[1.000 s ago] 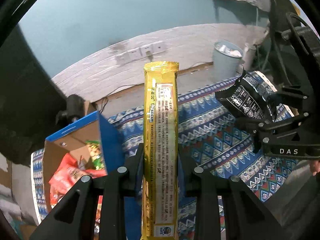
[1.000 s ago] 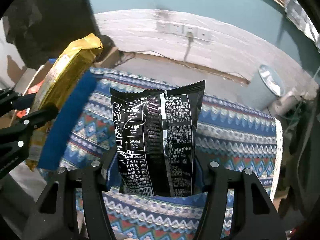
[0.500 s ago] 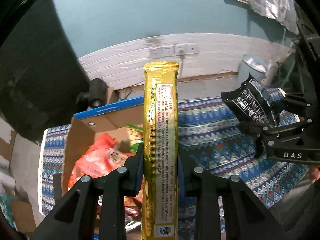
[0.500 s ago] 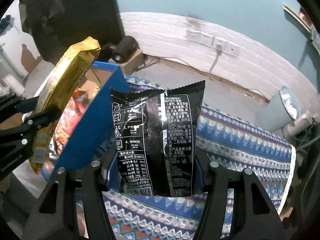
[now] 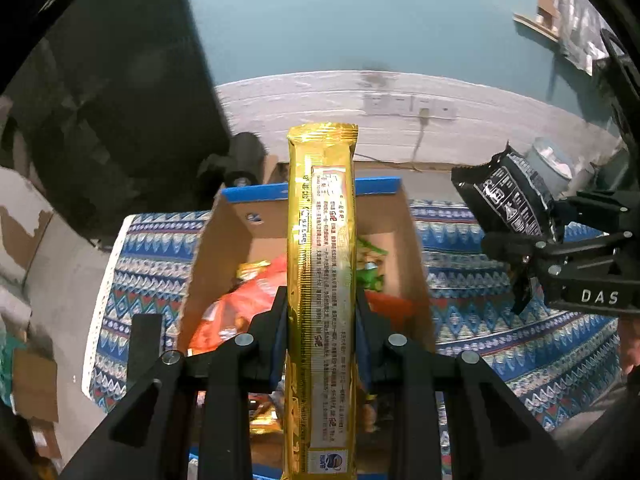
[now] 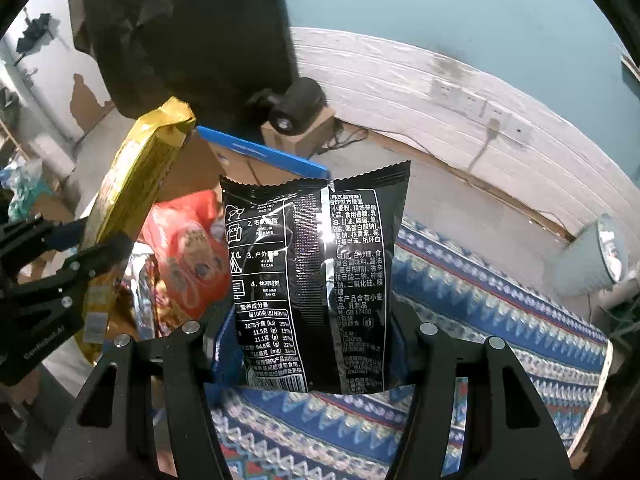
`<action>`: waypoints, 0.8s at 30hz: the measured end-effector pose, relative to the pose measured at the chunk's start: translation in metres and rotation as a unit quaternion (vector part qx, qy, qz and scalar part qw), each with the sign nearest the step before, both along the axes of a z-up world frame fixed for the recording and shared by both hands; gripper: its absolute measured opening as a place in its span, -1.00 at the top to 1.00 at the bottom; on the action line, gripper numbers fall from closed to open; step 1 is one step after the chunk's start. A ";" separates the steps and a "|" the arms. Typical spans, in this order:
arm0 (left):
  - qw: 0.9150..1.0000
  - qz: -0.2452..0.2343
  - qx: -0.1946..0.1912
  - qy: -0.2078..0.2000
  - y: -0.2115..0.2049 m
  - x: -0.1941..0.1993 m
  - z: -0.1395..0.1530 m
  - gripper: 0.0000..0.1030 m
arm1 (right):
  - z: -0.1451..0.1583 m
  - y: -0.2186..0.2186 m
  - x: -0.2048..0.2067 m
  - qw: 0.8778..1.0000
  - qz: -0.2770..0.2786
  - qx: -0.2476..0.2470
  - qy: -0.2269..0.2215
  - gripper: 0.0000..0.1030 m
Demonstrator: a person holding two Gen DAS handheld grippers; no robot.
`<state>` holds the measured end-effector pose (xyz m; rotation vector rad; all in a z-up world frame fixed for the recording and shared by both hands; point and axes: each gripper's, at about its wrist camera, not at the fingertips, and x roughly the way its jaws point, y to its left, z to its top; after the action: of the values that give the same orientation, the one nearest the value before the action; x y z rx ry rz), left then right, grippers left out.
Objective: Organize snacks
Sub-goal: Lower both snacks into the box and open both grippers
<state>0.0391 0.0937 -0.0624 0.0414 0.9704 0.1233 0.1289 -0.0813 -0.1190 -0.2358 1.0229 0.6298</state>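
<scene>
Gold foil catches the light as the left gripper (image 5: 321, 312) clamps a long gold snack packet (image 5: 322, 280) upright between its fingers, directly above an open cardboard box (image 5: 412, 240) with blue outer faces. Inside the box lie an orange-red bag (image 5: 236, 312) and a green packet (image 5: 370, 268), with other wrappers too blurred to identify. The box sits on a blue patterned cloth (image 5: 500, 336), near the cloth's left edge.

To the right, the right gripper (image 6: 320, 344) grips a black snack bag (image 6: 316, 280) by its lower sides, white printed text facing the camera. In the right wrist view this bag hangs over the cloth just beside the box's blue right wall (image 6: 260, 152), while the gold packet shows at the left, tilted over the box. A dark curtain (image 6: 192, 32), a white panelled wall base with sockets (image 6: 472, 100) and a pale waste bin (image 6: 592, 256) stand beyond the far edge of the cloth.
</scene>
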 end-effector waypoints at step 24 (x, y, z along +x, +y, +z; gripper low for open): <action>0.991 0.109 -0.066 0.028 0.083 0.000 -0.041 -0.19 | -0.019 0.086 0.011 0.998 0.060 0.017 0.023 -0.38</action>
<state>0.0394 0.1770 -0.1031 -0.1845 1.0359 0.2608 0.1401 0.0051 -0.1378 -0.2550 1.0465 0.7633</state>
